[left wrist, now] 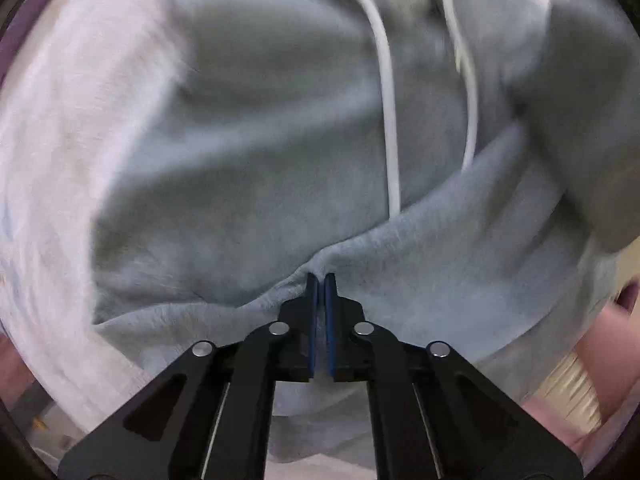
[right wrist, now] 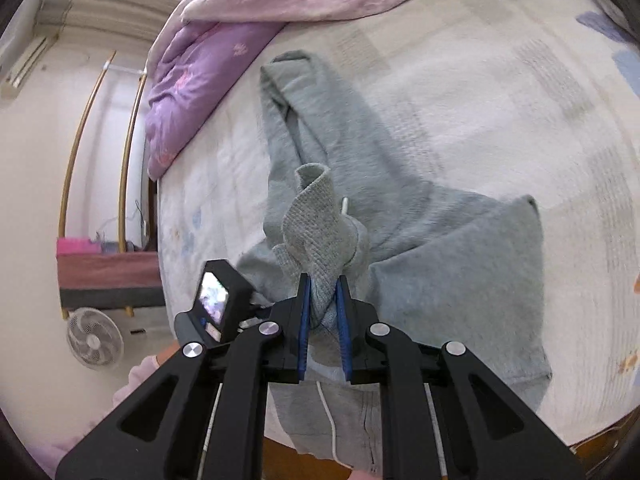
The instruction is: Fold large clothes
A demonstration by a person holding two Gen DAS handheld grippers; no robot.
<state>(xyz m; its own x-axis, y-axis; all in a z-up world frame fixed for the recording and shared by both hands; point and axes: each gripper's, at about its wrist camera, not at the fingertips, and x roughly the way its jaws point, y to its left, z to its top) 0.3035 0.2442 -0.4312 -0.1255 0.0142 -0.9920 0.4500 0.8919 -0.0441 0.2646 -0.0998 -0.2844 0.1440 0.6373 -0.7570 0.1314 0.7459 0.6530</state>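
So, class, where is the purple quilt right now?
In the right wrist view, the purple quilt lies bunched at the upper left of the bed, just beyond the grey hoodie.

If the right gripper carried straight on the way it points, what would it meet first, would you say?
Probably the grey hoodie itself: the right gripper already clamps its ribbed cuff, and more grey fabric lies on the bed directly ahead.

1. Left gripper (left wrist: 320, 280) was black, with blue-padded fingers (left wrist: 330, 320) and silver rivets.
2. Right gripper (right wrist: 323, 280) matched: black linkage arms, blue pads, four round silver rivets.
3. Pink sleeve (right wrist: 136, 376).
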